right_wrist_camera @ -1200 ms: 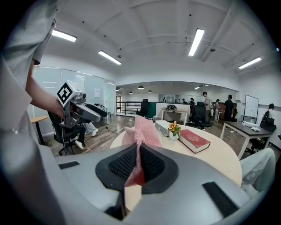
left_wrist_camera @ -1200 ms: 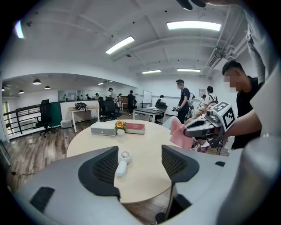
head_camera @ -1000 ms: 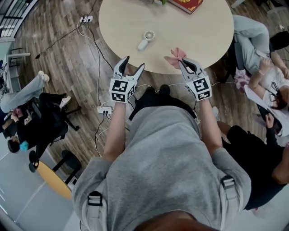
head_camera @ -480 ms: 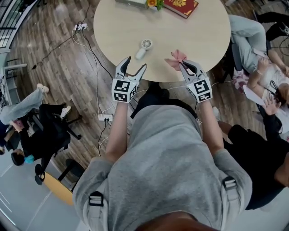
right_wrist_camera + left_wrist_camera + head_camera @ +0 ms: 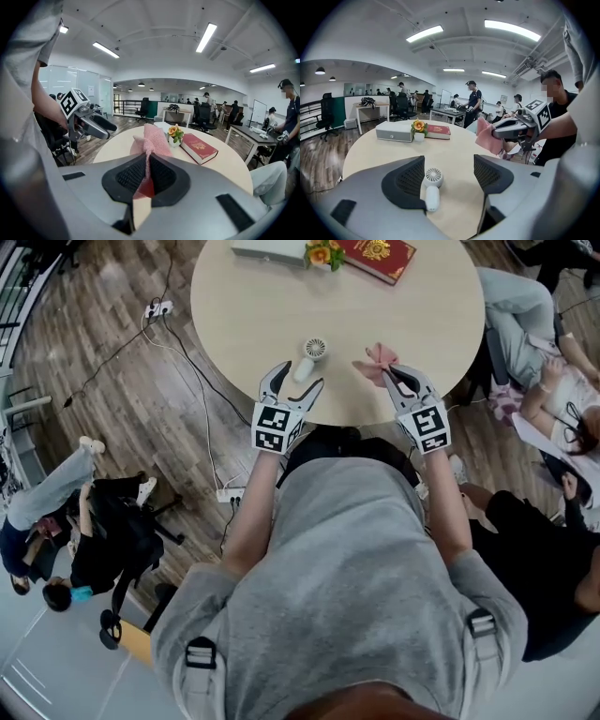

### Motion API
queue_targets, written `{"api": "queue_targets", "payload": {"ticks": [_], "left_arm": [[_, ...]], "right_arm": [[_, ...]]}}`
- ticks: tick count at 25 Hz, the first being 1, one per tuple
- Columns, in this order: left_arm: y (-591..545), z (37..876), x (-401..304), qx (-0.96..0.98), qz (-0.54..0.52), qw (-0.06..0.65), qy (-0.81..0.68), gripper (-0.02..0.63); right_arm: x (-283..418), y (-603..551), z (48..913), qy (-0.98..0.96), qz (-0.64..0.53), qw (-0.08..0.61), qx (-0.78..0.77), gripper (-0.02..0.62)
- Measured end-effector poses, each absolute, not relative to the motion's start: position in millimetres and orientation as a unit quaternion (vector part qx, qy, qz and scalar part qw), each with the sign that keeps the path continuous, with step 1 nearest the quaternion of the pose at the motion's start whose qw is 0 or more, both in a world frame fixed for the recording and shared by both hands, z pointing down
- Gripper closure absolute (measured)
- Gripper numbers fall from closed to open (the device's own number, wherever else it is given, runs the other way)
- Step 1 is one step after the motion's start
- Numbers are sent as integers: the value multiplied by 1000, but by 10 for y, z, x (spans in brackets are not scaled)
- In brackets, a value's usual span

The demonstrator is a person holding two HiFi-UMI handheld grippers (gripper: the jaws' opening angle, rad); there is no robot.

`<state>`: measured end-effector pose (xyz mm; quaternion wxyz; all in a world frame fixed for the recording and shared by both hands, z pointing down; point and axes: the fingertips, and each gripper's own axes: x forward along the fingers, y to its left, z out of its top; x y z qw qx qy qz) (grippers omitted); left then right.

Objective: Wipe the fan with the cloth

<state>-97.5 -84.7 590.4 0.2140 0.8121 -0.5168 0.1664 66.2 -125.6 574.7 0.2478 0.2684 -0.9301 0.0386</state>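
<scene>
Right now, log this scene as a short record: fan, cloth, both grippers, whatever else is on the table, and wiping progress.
fan: small, white, lying on the round table; nothing grips it
cloth: pink, pinched in the right gripper, apart from the fan
left gripper: open, empty, jaws aimed at the fan
right gripper: shut on the cloth
far side of table: red book, flower pot, white box
wiping: not yet begun
</scene>
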Motion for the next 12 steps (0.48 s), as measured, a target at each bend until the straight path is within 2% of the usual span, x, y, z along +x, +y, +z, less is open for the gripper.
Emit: {"api": "queue_targets", "payload": {"ticks": [12], "left_arm": [[-1300, 6467, -1002, 812, 203, 245, -489, 264]], "right_arm": [[488, -1533, 5984, -924, 66, 265, 268, 568]]}}
